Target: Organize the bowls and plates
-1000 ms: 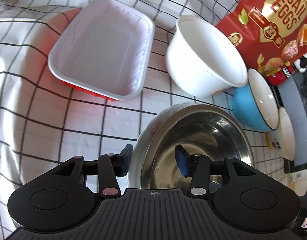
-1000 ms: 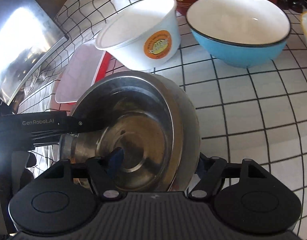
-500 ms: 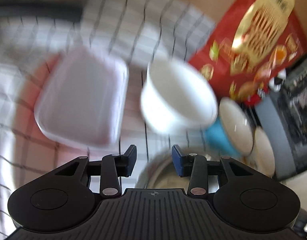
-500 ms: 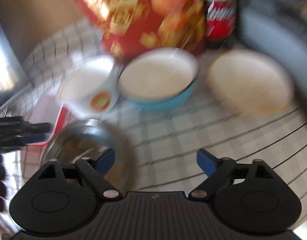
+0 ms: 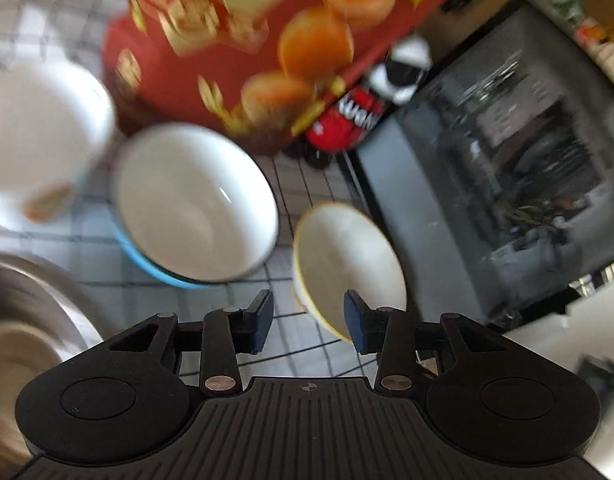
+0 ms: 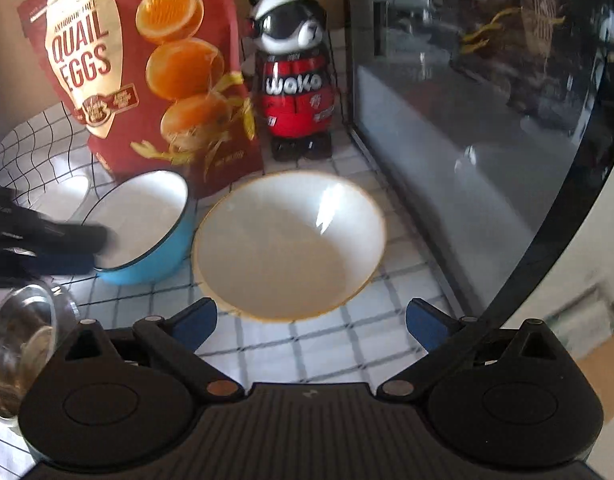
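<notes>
- right gripper [image 6: 309, 320]: jaws opening wide, nothing between them; cream bowl [image 6: 289, 244] at 12 o'clock
- left gripper [image 5: 309, 318]: half open, empty
- blue bowl [image 6: 147, 228] at cream bowl's 9 o'clock, touching

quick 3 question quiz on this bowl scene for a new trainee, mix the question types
1. True or false: the right tongs are gripping the cream bowl.
2. Multiple choice: what stands right behind the blue bowl in the right wrist view? A) a red quail eggs bag B) a kettle C) a stack of plates
3. Short answer: in the right wrist view, which bowl do the left tongs reach over?

Key
1. False. Their jaws are opening and nothing is between them; the cream bowl sits just ahead on the checked cloth.
2. A.
3. The blue bowl.
</notes>
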